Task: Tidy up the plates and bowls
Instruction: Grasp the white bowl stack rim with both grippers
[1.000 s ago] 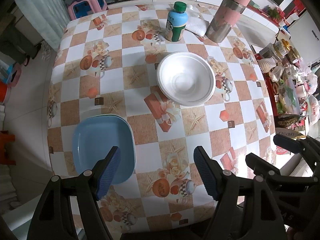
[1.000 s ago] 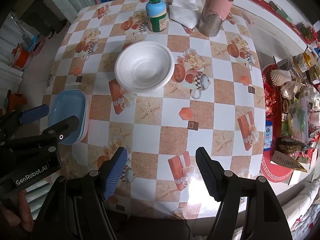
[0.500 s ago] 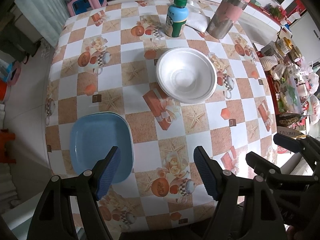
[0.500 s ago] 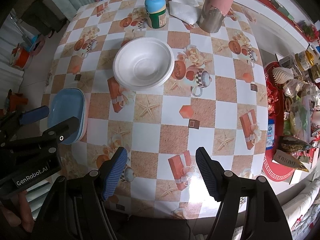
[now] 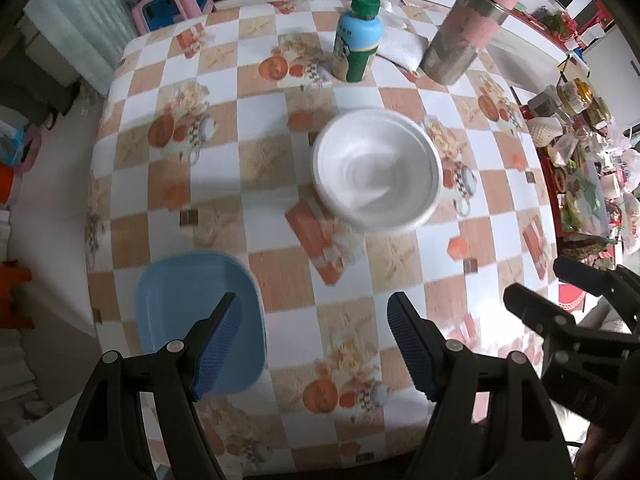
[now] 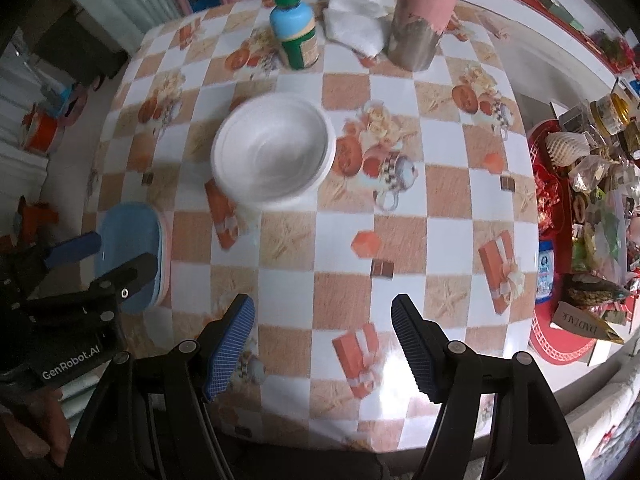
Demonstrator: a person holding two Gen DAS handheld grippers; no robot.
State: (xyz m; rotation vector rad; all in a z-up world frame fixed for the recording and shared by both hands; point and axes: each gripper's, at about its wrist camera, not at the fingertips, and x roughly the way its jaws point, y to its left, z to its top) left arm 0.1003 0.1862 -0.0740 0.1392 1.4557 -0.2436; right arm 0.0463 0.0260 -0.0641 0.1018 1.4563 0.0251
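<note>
Both claws hang over the near edge of the bench, pointing straight down. The left claw (image 5: pixel 314 342) stands wide with nothing between its pads, and the right claw (image 6: pixel 322 344) is just as wide and just as empty.

Where's the crockery? The white bowl (image 5: pixel 376 170) sits upright near the middle of the bench (image 6: pixel 400 240), and its layered rim suggests more than one bowl nested there, though blur makes that hard to call. The blue plates (image 5: pixel 188 300) sit stacked toward the near left corner, well apart from the bowl, with the left claw's pad hovering over their edge. In the right wrist view a pinkish rim peeks out under the blue.

So, judging the score: like is gathered with like, nothing is gripped, and anything left, such as bringing bowl and plates together, has not begun.

The bench wears a checked oilcloth printed with teacups, starfish and gift boxes. Beyond the bowl stand a green-capped bottle (image 6: pixel 296 32), a white cloth (image 6: pixel 354 26) and a pink-and-steel flask (image 6: pixel 420 12). Past the bench's far corner sits a pink stool (image 5: pixel 172 10); right of it, a cluttered red tray (image 6: pixel 560 336) of packets and jars.
</note>
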